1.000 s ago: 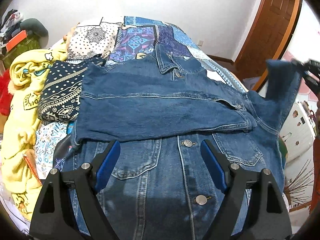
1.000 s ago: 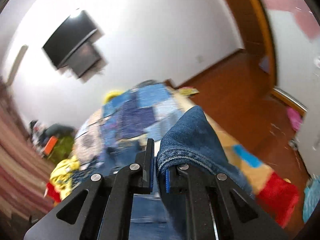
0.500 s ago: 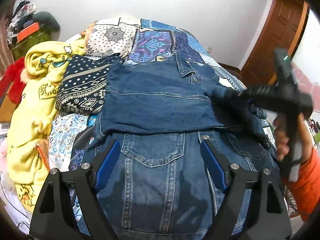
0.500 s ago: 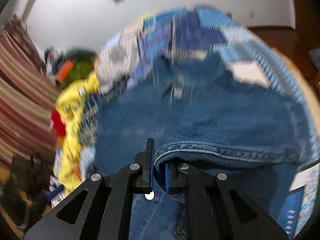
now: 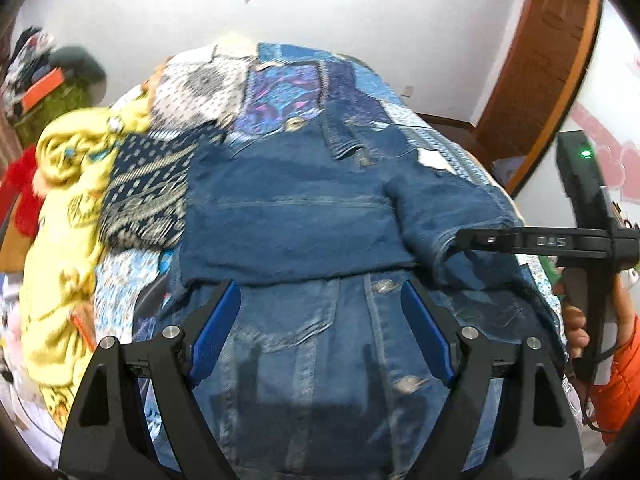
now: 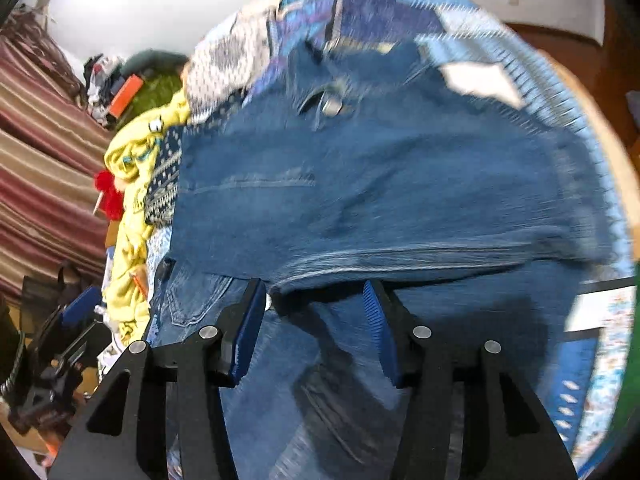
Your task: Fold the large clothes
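Denim jacket (image 5: 288,216) on bed (image 5: 280,80): right claw (image 6: 316,320) opening, releasing sleeve (image 5: 448,220) (may slide unfolded); left claw (image 5: 320,320) open, empty.

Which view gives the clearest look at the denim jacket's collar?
The left wrist view: the collar sits sharp at the far end of the denim jacket, its flap edges readable. In the right wrist view the collar is motion-blurred; only a metal button stands out.
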`<state>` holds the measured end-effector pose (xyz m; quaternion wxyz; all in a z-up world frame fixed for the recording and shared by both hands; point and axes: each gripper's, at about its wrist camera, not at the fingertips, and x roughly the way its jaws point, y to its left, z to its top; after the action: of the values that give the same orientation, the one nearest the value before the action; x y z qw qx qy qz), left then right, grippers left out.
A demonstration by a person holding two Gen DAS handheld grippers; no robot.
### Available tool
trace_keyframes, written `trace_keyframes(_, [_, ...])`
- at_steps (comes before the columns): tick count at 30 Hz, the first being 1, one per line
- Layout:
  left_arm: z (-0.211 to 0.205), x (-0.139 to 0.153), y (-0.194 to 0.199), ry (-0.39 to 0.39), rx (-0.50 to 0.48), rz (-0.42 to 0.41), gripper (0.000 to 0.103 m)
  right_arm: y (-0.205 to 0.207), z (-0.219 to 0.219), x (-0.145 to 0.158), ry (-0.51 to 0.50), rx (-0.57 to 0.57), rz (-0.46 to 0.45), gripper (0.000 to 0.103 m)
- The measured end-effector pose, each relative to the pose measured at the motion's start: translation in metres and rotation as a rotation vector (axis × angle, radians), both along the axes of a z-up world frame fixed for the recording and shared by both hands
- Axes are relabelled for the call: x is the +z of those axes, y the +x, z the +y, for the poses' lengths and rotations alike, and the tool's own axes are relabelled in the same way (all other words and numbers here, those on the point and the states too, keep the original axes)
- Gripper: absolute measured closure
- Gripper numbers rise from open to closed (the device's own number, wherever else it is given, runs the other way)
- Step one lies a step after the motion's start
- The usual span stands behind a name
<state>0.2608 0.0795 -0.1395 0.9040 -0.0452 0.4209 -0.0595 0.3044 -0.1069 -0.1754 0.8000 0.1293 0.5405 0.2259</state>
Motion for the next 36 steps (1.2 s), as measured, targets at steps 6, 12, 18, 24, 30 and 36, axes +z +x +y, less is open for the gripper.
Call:
trace_keyframes(6, [-0.056,0.024,0.027,0.041,-0.112,-0.046,0.021,-0.011,-0.063,0.031,-0.026,-0.136,-0.151,0.052])
trace_keyframes(12, [-0.125,0.021,0.062,0.084,-0.243,-0.034,0.020,-0.022,-0.104,0.036,-0.098,-0.236,-0.230,0.051])
trace_keyframes(18, [-0.183,-0.013,0.098,0.088,-0.358,0.086,0.020,-0.026,-0.130,0.020,-0.155,-0.278,-0.215,0.050])
trace_keyframes(24, [-0.231,-0.051,0.120,0.117,-0.478,0.197,0.020,-0.025,-0.146,-0.009,-0.163,-0.304,-0.146,0.050])
trace_keyframes(30, [-0.269,-0.076,0.128,0.281,-0.528,0.130,0.022,-0.028,-0.153,-0.025,-0.161,-0.300,-0.100,0.050])
trace_keyframes(36, [-0.267,-0.081,0.142,0.205,-0.549,0.142,0.071,-0.035,-0.147,-0.026,-0.164,-0.264,-0.099,0.050])
